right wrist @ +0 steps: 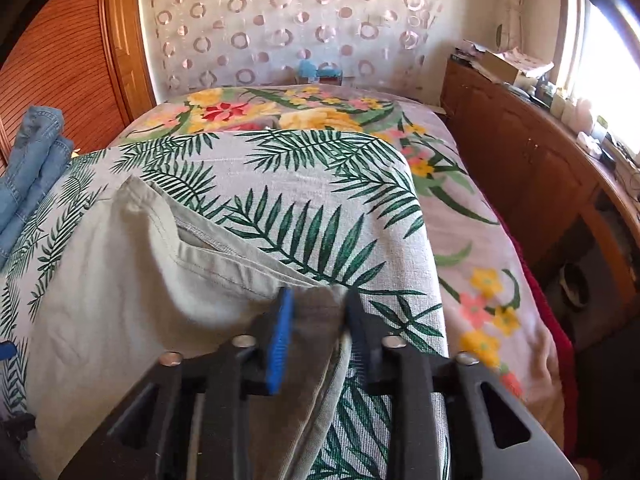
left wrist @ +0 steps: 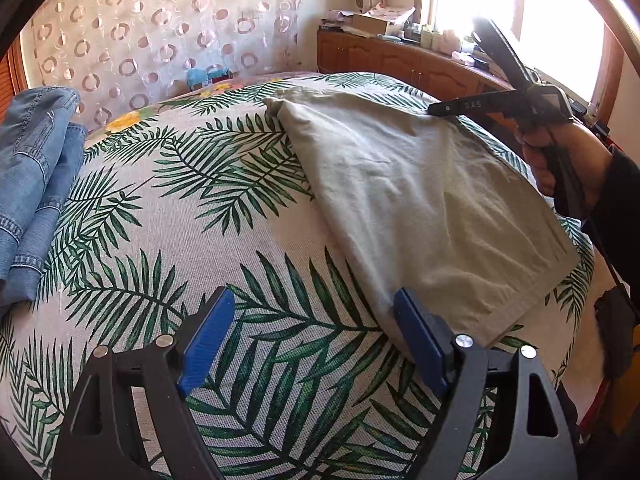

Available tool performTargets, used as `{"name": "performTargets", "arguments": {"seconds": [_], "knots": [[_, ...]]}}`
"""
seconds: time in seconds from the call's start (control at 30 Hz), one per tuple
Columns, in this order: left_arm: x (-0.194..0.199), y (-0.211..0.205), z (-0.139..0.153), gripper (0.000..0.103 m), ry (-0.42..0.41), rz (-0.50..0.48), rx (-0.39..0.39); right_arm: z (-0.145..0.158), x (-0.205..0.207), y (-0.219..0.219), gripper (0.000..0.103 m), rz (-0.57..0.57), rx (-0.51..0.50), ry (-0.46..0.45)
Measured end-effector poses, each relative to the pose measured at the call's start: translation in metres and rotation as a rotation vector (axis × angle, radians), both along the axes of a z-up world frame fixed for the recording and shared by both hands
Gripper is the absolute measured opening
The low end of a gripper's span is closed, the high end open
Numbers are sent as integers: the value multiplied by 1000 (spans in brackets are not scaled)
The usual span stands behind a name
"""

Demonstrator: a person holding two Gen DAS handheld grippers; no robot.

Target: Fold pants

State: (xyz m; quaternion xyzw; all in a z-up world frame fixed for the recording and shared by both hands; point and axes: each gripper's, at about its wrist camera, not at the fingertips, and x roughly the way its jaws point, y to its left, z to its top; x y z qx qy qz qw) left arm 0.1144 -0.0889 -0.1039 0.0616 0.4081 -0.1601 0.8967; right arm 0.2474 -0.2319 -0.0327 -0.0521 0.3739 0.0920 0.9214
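Observation:
Light khaki pants lie partly folded on the palm-leaf bedspread. My left gripper is open and empty, low over the bedspread, its right pad touching the pants' near edge. In the right wrist view my right gripper has its pads around a fold at the pants' right edge, with a gap still showing between them; the fabric is lifted there. The right gripper's body and the hand holding it show in the left wrist view.
Folded blue jeans lie at the bed's left edge, also in the right wrist view. A wooden cabinet with clutter runs along the right under a bright window. A circle-patterned curtain hangs behind the bed.

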Motion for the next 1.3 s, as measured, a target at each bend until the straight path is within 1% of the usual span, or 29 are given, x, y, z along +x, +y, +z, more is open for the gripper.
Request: {"name": "performTargets", "arguments": {"seconds": [0.07,0.1,0.17,0.2,0.27,0.33,0.4,0.43,0.47,0.5,0.53,0.57,0.6,0.67,0.73,0.77,0.8,0.87,0.93,1.0,1.17,1.2,1.3], "knots": [[0,0,0,83,0,0,0,1,-1,1,7,13,0,-7],[1,0,0,83,0,0,0,3,-2,-1,6,13,-7,-28],[1,0,0,83,0,0,0,8,-12,1,6,-19,-26,-90],[0,0,0,83,0,0,0,10,-15,-1,6,-44,-22,-102],[1,0,0,83,0,0,0,7,-13,-5,6,-64,15,-73],[0,0,0,83,0,0,-1,0,-8,-1,6,-69,-24,-43],[1,0,0,83,0,0,0,-6,-3,0,7,-62,-30,-9],[0,0,0,83,0,0,0,-4,-4,1,11,-63,-23,-17],[0,0,0,83,0,0,0,-2,-3,0,18,-67,-14,-19],[1,0,0,83,0,0,0,-1,-4,-3,23,-69,0,-19],[1,0,0,83,0,0,0,1,-6,-5,24,-67,10,-20],[1,0,0,83,0,0,-1,3,-9,-6,28,-63,11,-25],[1,0,0,83,0,0,-1,5,-14,-7,34,-59,0,-35],[1,0,0,83,0,0,0,10,-27,-3,40,-42,-14,-59],[1,0,0,83,0,0,-1,13,-48,2,41,4,-11,-74],[0,0,0,83,0,0,-1,12,-57,5,43,24,-8,-79],[1,1,0,83,0,0,-1,12,-69,7,48,49,2,-83],[1,0,0,83,0,0,0,7,-88,8,52,88,30,-70],[0,0,0,83,0,0,-1,1,-106,9,53,117,54,-53],[0,0,0,83,0,0,-1,-7,-119,13,54,138,51,-43],[1,1,0,83,1,-1,-1,-27,-129,17,54,128,17,-17],[0,0,0,83,0,-2,-1,-33,-130,18,56,127,5,-16],[-1,1,1,83,1,-7,-11,-33,-135,23,63,135,-22,-23]]}}
